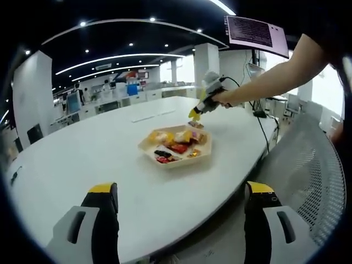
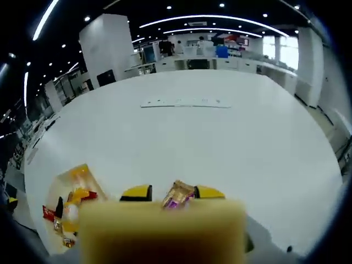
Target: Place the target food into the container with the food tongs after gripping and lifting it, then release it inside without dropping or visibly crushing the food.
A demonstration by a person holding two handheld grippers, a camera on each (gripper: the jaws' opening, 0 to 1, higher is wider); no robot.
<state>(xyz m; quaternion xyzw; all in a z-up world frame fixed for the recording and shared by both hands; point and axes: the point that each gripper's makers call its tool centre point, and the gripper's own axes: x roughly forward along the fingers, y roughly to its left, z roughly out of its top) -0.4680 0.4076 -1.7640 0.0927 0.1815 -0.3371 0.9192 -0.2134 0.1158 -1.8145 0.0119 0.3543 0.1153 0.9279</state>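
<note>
Item: wrapped snack (image 2: 177, 194), pinched between the tips of the right hand-held gripper (image 1: 196, 114), held above the white surface (image 1: 110, 159) just beyond the tray (image 1: 175, 147). Left hand-held gripper (image 1: 181, 195): wide apart, empty. Step: carrying. Next, likely: lower into a compartment, then ease open.

Tray (image 1: 171, 160): on the bench (image 1: 99, 154), near its front edge.
Snacks (image 1: 177, 147): in the tray.
Right gripper (image 1: 195, 115): above the tray's far side.
Chair (image 1: 313, 181): right of the bench.
</note>
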